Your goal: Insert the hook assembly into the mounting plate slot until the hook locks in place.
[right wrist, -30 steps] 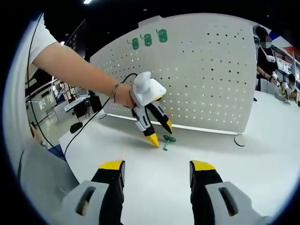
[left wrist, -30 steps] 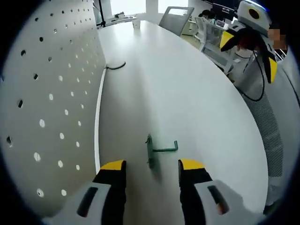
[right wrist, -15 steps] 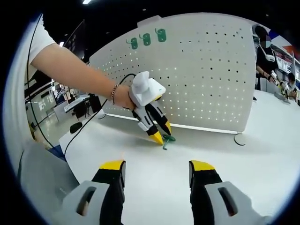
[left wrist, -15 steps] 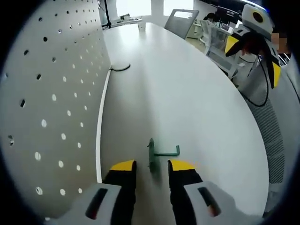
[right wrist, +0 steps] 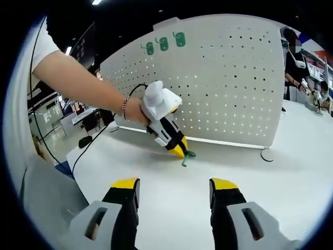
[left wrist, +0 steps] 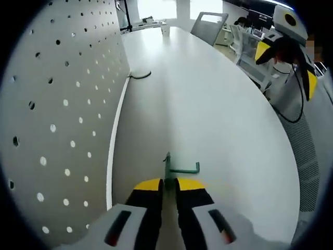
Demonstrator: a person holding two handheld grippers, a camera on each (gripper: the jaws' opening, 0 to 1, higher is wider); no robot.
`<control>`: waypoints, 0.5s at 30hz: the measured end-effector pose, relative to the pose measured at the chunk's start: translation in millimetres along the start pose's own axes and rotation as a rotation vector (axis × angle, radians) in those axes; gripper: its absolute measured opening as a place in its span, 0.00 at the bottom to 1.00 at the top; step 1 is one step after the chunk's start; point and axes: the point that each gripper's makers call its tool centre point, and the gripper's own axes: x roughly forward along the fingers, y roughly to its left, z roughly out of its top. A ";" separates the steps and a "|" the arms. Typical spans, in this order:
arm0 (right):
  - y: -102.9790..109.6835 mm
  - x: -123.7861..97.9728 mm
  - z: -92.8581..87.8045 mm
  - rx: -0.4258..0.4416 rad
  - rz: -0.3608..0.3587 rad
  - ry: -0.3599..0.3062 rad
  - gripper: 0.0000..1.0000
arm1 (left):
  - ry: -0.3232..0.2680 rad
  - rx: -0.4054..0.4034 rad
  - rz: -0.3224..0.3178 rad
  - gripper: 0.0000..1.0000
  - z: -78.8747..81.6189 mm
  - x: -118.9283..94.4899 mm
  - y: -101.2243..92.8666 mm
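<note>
A small green hook assembly lies on the white table, its flat base plate pinched between the yellow tips of my left gripper, which is shut on it. From the right gripper view the same left gripper is held by a hand, angled down onto the green hook. The white perforated mounting plate stands upright behind it; in the left gripper view the plate fills the left side. My right gripper hangs open over the table, well short of the hook.
Three green hooks hang near the plate's top left. The plate stands on a round foot. A black cable lies by its base. Chairs stand past the table's far edge, and a person stands at right.
My left gripper's jaws closed from wide apart to shut on the green hook's base plate. The right gripper stayed where it was.
</note>
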 end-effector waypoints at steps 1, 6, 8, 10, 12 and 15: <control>0.0 -0.2 0.6 0.002 -0.001 -0.002 0.52 | 0.001 -0.001 0.003 0.09 0.0 0.0 0.4; -1.0 -0.8 2.1 0.009 -0.005 -0.012 0.52 | 0.009 0.006 0.023 0.05 0.0 -0.4 1.7; -1.4 -1.0 2.1 0.007 -0.006 -0.013 0.52 | 0.007 0.015 0.026 0.04 0.5 -0.6 1.8; -0.6 -1.0 1.9 0.010 -0.003 -0.011 0.52 | 0.007 0.013 0.029 0.04 0.5 -1.0 1.2; 0.3 -0.8 2.3 0.008 0.001 -0.012 0.52 | 0.006 0.035 0.028 0.04 0.6 -1.2 1.1; 0.5 -0.7 2.0 0.009 0.002 -0.010 0.52 | 0.007 0.027 0.027 0.04 0.5 -1.1 1.8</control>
